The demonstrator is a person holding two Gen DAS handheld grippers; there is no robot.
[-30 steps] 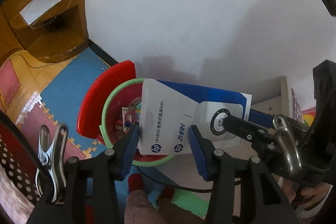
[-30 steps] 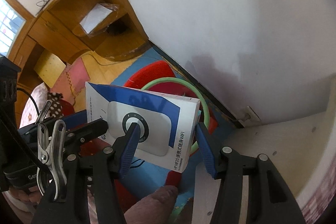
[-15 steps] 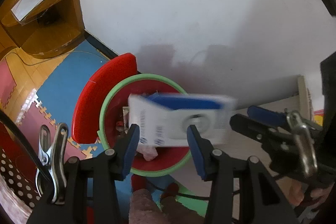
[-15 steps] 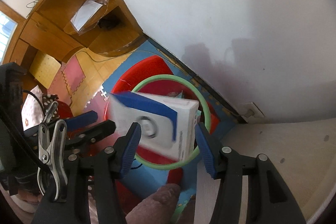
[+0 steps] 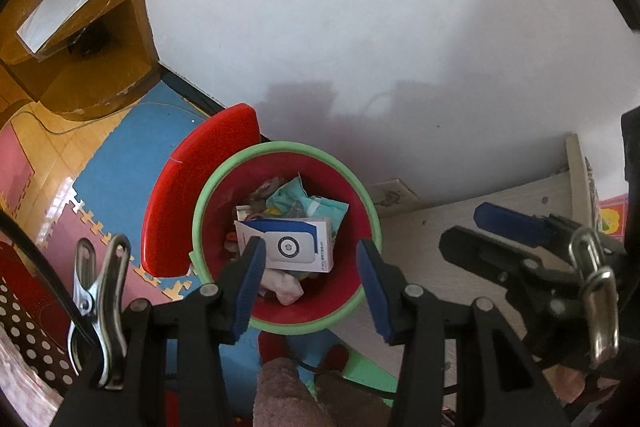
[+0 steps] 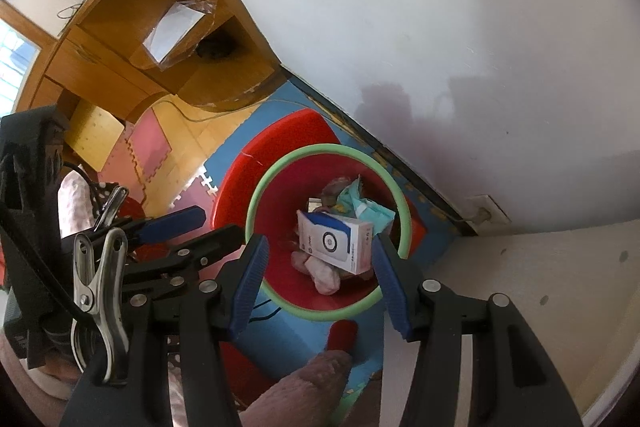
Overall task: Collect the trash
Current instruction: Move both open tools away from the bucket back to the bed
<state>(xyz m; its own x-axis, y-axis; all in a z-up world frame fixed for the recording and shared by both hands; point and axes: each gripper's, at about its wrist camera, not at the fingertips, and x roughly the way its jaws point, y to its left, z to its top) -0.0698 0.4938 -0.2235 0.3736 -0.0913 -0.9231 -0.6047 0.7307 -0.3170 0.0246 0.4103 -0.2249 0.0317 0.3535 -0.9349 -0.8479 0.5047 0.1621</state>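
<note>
A white and blue box (image 5: 289, 243) (image 6: 335, 238) lies inside the red bin with the green rim (image 5: 362, 195) (image 6: 276, 171), on top of crumpled wrappers and tissue. My left gripper (image 5: 310, 277) hangs open above the bin's mouth, nothing between its blue pads. My right gripper (image 6: 320, 277) is open too, above the same bin, and it holds nothing. In the left wrist view the right gripper (image 5: 492, 231) reaches in from the right. The right wrist view has the left gripper (image 6: 200, 227) coming in from the left.
The bin's red lid (image 5: 200, 187) stands open on its left side. A white wall (image 5: 360, 27) runs behind the bin, with a socket (image 6: 486, 213) low on it. A pale table top (image 6: 520, 287) is at the right. A wooden desk (image 6: 132, 39) stands at the far left, over foam floor mats (image 5: 132, 147).
The box was between both grippers one second ago. It left them, fell blurred half a second ago, and now rests in the bin. The left gripper has sunk a little.
</note>
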